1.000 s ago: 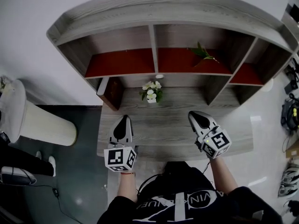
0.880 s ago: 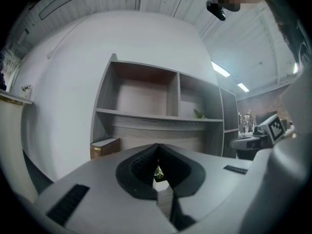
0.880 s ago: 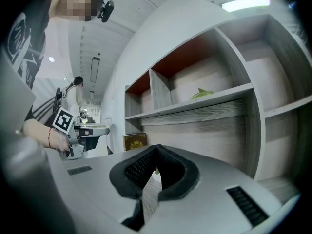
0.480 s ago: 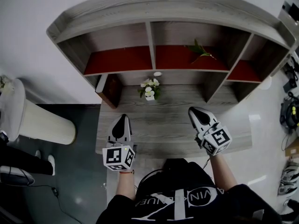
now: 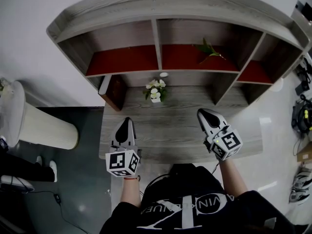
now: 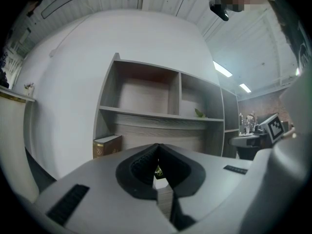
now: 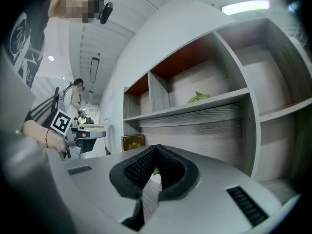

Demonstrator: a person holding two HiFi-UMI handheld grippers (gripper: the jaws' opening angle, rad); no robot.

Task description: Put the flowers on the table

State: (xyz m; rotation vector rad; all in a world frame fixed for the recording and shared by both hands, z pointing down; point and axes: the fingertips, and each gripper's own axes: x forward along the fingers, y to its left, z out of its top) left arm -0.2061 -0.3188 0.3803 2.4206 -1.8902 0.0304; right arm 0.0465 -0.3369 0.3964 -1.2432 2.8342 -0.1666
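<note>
A small white pot of white flowers (image 5: 155,91) stands on the grey wooden table (image 5: 170,130), near its back under the shelves. A green leafy sprig (image 5: 209,50) lies on the red shelf at the upper right, also seen as a sprig (image 7: 199,98) in the right gripper view. My left gripper (image 5: 127,122) hovers over the table's front left, shut and empty. My right gripper (image 5: 204,114) hovers over the front right, also shut and empty. Between each pair of closed jaws only a sliver of the flowers (image 6: 159,171) (image 7: 154,172) shows.
A brown book (image 5: 113,88) leans at the table's back left corner. A small white round object (image 5: 164,75) sits under the shelf edge. A white cylindrical bin (image 5: 46,129) stands on the floor to the left. Gear lies on the floor at the right (image 5: 302,118).
Both grippers stay shut and hold almost the same places over the table's front. The head view shifts slightly.
</note>
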